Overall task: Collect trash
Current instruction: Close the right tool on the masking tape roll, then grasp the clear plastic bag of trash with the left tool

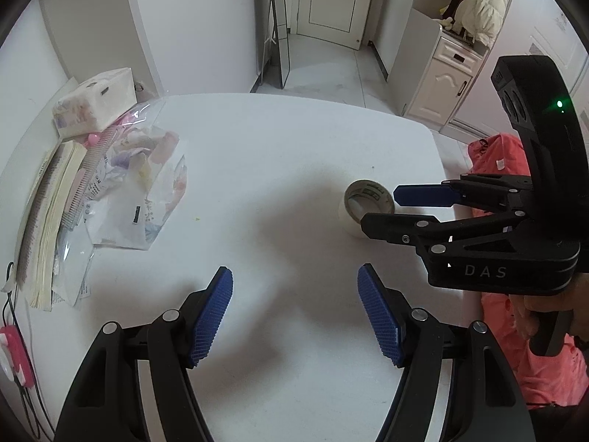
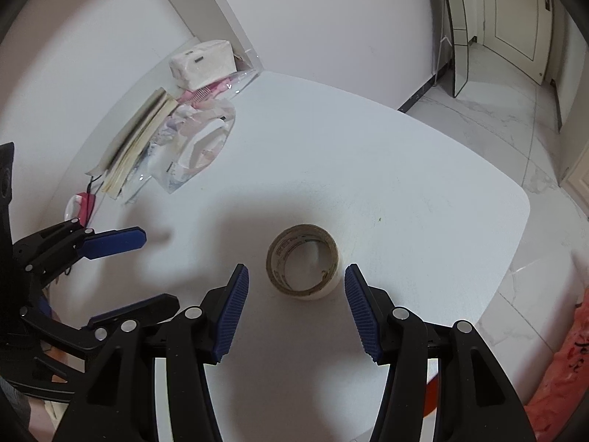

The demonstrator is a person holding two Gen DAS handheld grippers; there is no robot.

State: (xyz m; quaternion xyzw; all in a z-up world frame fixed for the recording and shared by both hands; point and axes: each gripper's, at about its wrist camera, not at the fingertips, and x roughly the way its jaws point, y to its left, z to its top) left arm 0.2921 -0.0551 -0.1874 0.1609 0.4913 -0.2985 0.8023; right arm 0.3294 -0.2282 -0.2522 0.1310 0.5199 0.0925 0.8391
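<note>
A roll of beige tape (image 2: 274, 258) lies flat on the white table (image 2: 368, 169), just ahead of my right gripper (image 2: 296, 272). That gripper is open; its blue pads (image 2: 232, 313) stand to either side of the roll without touching it. In the left wrist view the tape roll (image 1: 362, 191) sits at the right, partly behind the right gripper (image 1: 379, 210). My left gripper (image 1: 294, 313) hangs open over bare table with nothing between its fingers; it also shows as the left gripper (image 2: 158, 269) in the right wrist view. Crumpled clear plastic wrappers (image 1: 140, 184) lie at the table's left.
A tissue pack (image 1: 95, 107), a stack of books (image 1: 48, 221) and a pink charger with cable (image 1: 13, 353) line the wall on the left. A pink plastic bag (image 1: 497, 162) hangs past the table's right edge. A hand (image 1: 545, 302) holds the right gripper's handle.
</note>
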